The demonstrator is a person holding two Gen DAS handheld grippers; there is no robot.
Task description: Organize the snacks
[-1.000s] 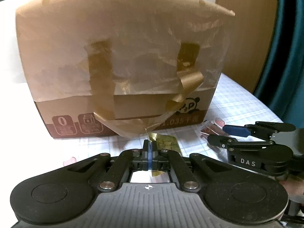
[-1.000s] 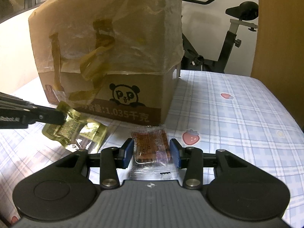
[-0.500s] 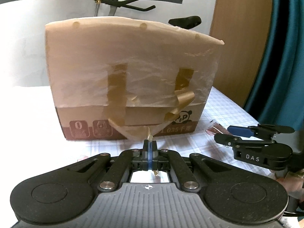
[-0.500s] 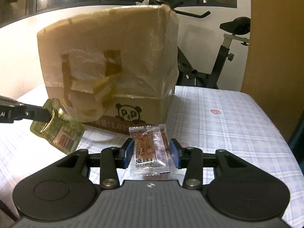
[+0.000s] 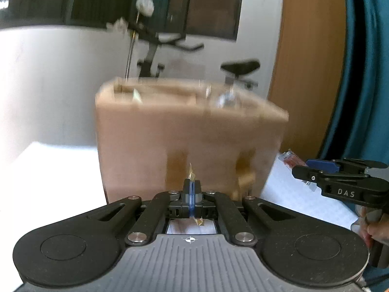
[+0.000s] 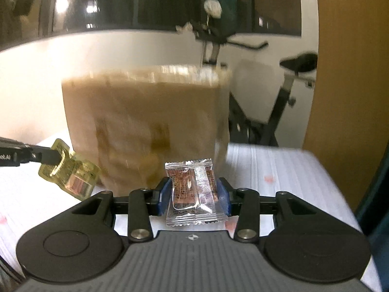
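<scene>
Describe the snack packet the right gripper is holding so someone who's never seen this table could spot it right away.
Find the big cardboard box standing on the white checked tablecloth. Right in front of it, the right gripper clamps a small clear packet between blue-padded fingers. Its see-through wrapper shows dark reddish-brown contents and crimped silver ends, unlike the yellow-gold packet hanging from the left gripper.

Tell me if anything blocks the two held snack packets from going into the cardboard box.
Nothing visible does. The yellow packet and clear packet hang in front of the cardboard box, below its rim. The top looks open, though blurred.
</scene>
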